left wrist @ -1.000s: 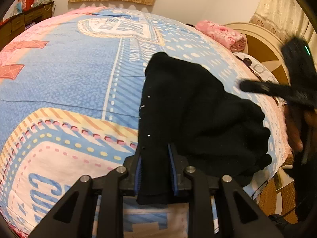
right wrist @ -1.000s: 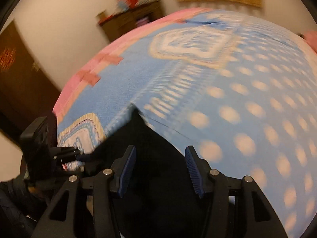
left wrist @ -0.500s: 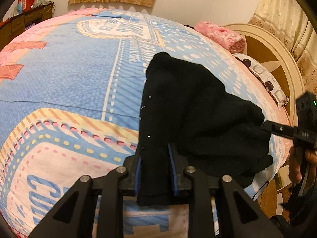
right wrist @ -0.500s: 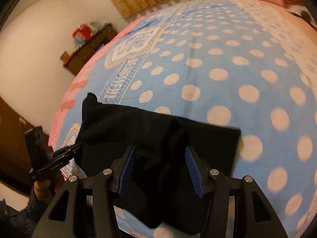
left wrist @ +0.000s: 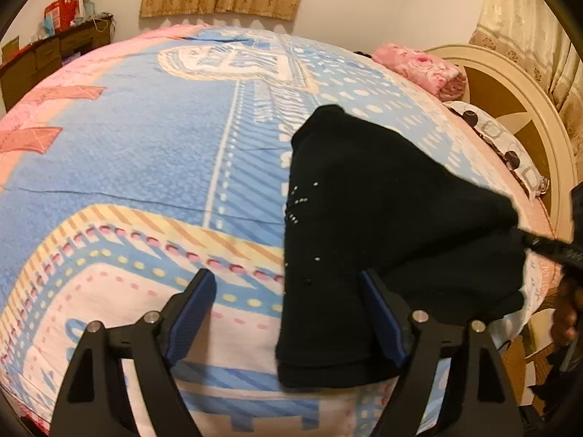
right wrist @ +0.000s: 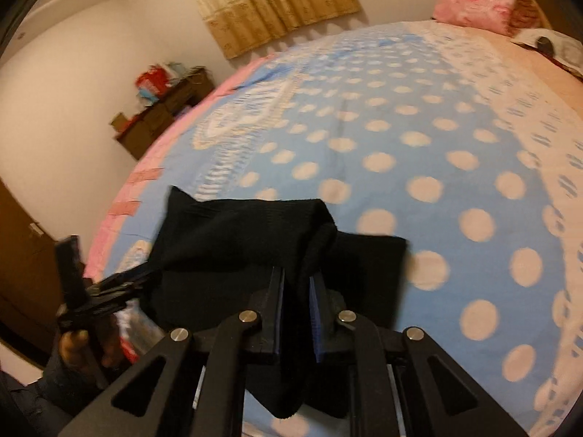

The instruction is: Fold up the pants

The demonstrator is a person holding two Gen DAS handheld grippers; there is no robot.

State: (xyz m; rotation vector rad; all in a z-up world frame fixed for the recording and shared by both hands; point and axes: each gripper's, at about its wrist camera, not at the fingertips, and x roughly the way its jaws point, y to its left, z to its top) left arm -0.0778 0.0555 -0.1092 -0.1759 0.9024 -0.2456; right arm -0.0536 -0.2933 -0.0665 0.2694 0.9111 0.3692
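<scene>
matt black knit pants (left wrist: 382, 211) on printed cotton bedspread (left wrist: 145, 153).

black linkage arms, blue-padded fingers (left wrist: 191, 313), silver screws, dark sleeve

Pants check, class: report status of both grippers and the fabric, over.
Left gripper open, fingers straddling the black pants. Right gripper shut on a bunched fold of the pants. Pants lying on the bedspread; nothing in the way.
</scene>
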